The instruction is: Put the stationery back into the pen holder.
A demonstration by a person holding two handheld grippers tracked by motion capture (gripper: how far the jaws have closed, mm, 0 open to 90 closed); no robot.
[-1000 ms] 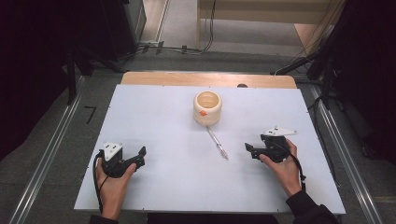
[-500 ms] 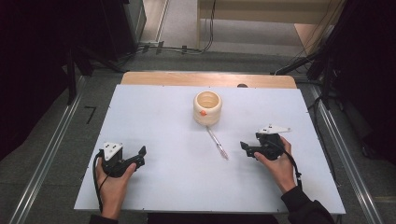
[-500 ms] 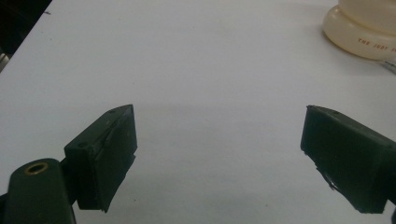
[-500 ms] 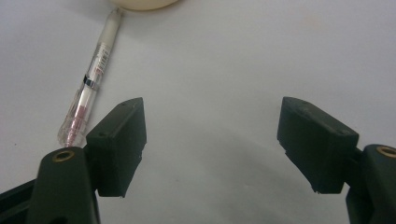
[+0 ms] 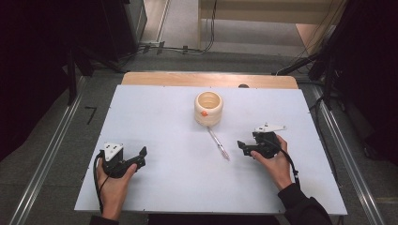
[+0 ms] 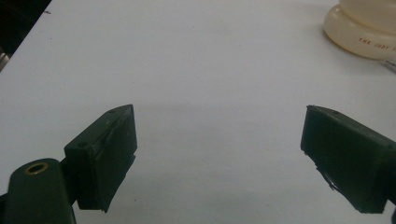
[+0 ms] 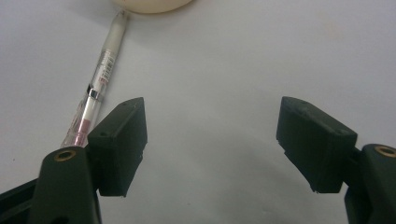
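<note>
A cream round cup (image 5: 208,108) with a small orange mark stands upright at the middle of the white table (image 5: 159,117). A clear pen (image 5: 218,144) with a pink end lies just in front of it, slanting toward the right. My right gripper (image 5: 241,147) is open, low over the table just right of the pen. In the right gripper view its jaws (image 7: 211,107) stand wide apart over bare table, with the pen (image 7: 100,77) outside the left jaw and the cup's base (image 7: 152,4) at the top. My left gripper (image 5: 141,157) rests open at the front left, empty (image 6: 219,116), the cup (image 6: 364,32) far off.
A wooden strip (image 5: 209,79) runs along the table's far edge. Dark equipment and cables (image 5: 173,47) lie on the floor beyond it. Metal rails (image 5: 47,154) flank the table on both sides.
My right gripper has slid a little to the left, closer to the pen. The left gripper, the cup and the pen have stayed put.
</note>
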